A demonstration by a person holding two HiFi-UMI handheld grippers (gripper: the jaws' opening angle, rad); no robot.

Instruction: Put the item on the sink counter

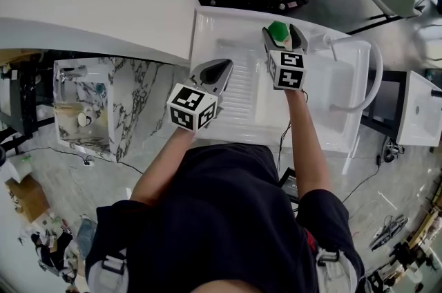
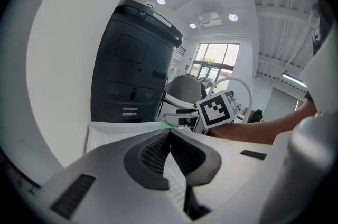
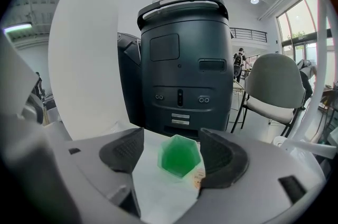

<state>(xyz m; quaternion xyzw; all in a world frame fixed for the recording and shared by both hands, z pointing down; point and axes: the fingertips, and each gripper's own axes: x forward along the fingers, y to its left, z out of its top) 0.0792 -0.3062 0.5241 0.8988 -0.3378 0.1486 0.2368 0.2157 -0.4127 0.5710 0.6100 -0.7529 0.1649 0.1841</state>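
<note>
A small green hexagonal cup (image 1: 279,30) stands between the jaws of my right gripper (image 1: 284,36) at the far edge of the white sink counter (image 1: 238,88). In the right gripper view the cup (image 3: 179,156) sits upright on the white surface. It lies against the right pad, and a strip of counter shows between it and the left pad. The right gripper (image 3: 171,139) is open. My left gripper (image 1: 219,67) hovers over the ribbed drainboard, its jaws shut and holding nothing. The left gripper view shows its fingertips (image 2: 169,133) meeting.
The sink basin (image 1: 331,98) with a curved white faucet (image 1: 369,70) lies right of the drainboard. A tall black bin (image 3: 182,59) stands just beyond the counter, with a grey chair (image 3: 274,85) to its right. A marble-patterned cabinet (image 1: 131,98) stands to the left.
</note>
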